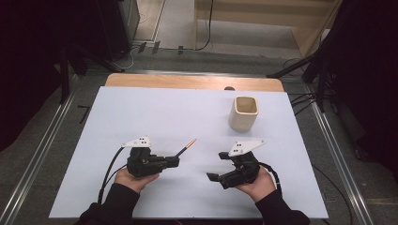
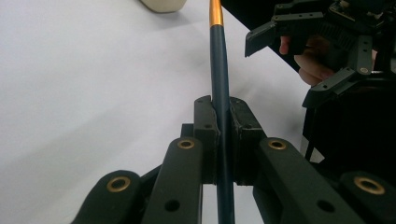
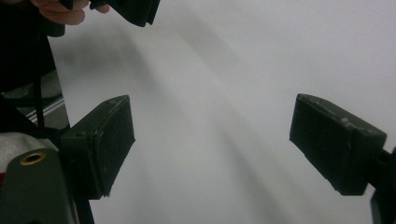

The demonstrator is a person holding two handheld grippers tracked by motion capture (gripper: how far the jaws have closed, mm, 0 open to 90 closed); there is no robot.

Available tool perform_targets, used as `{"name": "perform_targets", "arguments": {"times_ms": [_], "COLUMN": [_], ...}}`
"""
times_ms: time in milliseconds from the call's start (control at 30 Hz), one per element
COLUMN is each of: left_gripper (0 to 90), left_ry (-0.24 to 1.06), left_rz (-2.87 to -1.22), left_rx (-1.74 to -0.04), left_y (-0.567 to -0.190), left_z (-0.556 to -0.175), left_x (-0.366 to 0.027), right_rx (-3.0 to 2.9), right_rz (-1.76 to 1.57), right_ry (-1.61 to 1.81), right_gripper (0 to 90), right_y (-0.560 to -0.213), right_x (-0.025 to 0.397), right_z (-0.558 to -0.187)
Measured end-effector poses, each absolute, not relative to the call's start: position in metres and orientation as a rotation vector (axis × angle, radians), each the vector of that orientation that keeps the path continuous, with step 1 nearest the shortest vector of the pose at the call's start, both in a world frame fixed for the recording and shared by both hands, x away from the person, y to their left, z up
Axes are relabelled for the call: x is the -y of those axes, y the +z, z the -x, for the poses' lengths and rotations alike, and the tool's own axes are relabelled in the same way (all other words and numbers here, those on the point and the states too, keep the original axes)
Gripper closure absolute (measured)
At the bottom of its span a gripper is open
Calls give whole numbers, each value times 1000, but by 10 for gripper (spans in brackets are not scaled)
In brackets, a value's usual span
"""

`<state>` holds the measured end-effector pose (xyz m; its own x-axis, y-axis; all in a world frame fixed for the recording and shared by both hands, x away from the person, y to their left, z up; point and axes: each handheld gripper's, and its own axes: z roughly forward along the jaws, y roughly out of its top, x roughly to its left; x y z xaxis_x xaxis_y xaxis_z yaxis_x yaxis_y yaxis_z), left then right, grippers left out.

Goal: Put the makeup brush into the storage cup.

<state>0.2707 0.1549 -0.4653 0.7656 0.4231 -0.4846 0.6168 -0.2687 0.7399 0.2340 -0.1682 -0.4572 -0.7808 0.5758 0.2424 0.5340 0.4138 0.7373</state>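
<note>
a dark blue pencil (image 1: 186,147) with an orange band near its far tip is clamped between the closed jaws of the left gripper (image 1: 174,161). in the high view the pencil is seen sticking out past the jaws, slanted up off the white table sheet (image 1: 155,112), its tip aimed toward the cream cup (image 1: 244,113) but well apart from it. in the left gripper view the pencil (image 2: 219,70) is seen running straight up between the two pressed pads, with the orange band near the top edge and the base of the cup (image 2: 163,4) just left of that band. the left gripper is held in the left hand (image 1: 133,179), down and left of the cup, near the front of the sheet.

the right gripper (image 1: 218,165) is held in the right hand (image 1: 256,183), in front of the cup and near it, not touching. its jaws are spread wide with nothing between them; in the right gripper view the two black pads (image 3: 105,140) are seen far apart over bare white sheet (image 3: 233,70). the right gripper (image 2: 280,46) is also seen in the left gripper view, to the right of the pencil, jaws apart. the cup is stood upright on the sheet toward its far right part, mouth up; whether anything is inside cannot be told.
</note>
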Motion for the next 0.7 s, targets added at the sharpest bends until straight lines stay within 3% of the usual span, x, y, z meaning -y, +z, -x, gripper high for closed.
{"name": "perform_targets", "arguments": {"times_ms": [700], "left_gripper": [841], "left_ry": [-225], "left_rz": [-1876], "left_rx": [-803], "left_y": [-466], "left_z": [-269], "left_x": [-154], "right_rx": [-2455], "right_rz": [-1179], "right_ry": [1529], "right_gripper": [164], "right_y": [-452], "right_x": [163], "right_z": [-233]}}
